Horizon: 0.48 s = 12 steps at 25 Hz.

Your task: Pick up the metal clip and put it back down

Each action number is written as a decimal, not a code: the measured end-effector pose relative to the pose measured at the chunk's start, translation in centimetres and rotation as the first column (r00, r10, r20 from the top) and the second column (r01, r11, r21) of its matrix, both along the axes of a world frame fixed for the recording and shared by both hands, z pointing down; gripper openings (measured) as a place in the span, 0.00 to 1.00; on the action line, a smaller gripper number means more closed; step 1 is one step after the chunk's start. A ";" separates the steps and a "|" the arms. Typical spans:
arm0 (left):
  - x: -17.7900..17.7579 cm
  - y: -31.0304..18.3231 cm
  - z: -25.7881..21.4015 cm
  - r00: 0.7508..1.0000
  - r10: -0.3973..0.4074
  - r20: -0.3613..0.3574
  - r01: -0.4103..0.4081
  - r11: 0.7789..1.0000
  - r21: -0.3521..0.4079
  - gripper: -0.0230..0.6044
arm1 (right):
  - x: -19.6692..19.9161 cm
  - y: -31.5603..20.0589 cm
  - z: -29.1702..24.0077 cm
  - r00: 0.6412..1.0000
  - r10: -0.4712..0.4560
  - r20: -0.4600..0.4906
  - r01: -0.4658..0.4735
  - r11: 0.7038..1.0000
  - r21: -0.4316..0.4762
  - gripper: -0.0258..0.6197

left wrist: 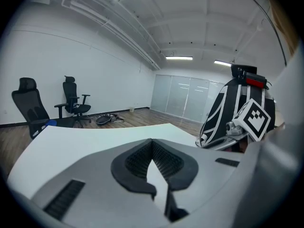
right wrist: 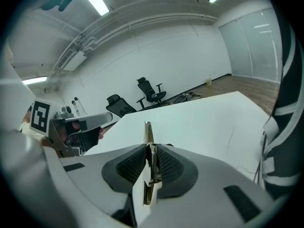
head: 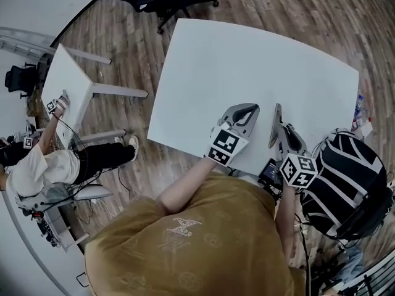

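The metal clip is a thin flat silvery piece standing on edge. My right gripper is shut on it, its ribbed black pads pressed against both faces, and the clip's tip sticks out past the fingertips. In the head view the right gripper hovers over the near edge of the white table. My left gripper sits close to its left. It is shut, its fingertips meet, and nothing is between them. From the right gripper view the left gripper shows at the left.
A black backpack with white stripes stands right of the table's near corner. A smaller white table and a seated person are at the far left. Office chairs stand beyond the table on the wooden floor.
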<state>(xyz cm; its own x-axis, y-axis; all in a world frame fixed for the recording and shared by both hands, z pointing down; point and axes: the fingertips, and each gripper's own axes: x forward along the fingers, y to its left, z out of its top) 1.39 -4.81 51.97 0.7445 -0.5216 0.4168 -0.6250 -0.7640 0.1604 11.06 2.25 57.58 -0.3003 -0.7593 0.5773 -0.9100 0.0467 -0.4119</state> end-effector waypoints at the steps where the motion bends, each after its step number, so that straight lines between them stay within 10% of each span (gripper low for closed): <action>1: -0.1 0.1 -0.2 1.000 -0.003 -0.004 0.003 1.000 0.002 0.05 | 0.1 0.0 -0.4 1.000 0.003 -0.022 -0.003 1.000 0.015 0.16; 12: -0.7 0.4 -3.3 0.998 -0.032 -0.049 0.034 0.998 0.049 0.05 | 0.4 -1.1 -6.2 0.998 0.023 -0.060 -0.013 0.987 0.159 0.16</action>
